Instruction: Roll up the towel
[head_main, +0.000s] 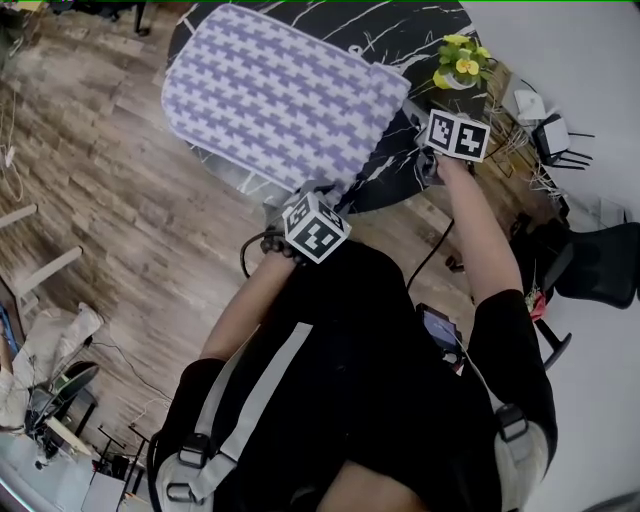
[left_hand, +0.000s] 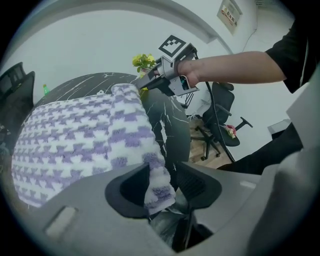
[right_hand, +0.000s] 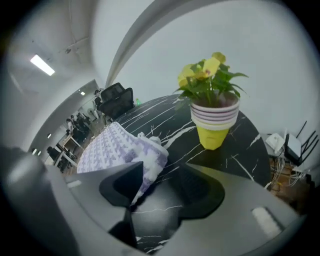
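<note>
A purple-and-white patterned towel lies spread flat on the round black marble table. My left gripper is at the towel's near corner by the table edge. In the left gripper view that corner hangs between the parted jaws of my left gripper, resting against the left one, with a gap to the right pad. My right gripper is at the towel's right corner. In the right gripper view the bunched corner lies by the left jaw of my right gripper, and the pads stand clear of it.
A yellow pot with yellow flowers stands on the table just beyond the right gripper. Black office chairs and cables stand at the right on the light floor. Wooden floor with clutter lies to the left.
</note>
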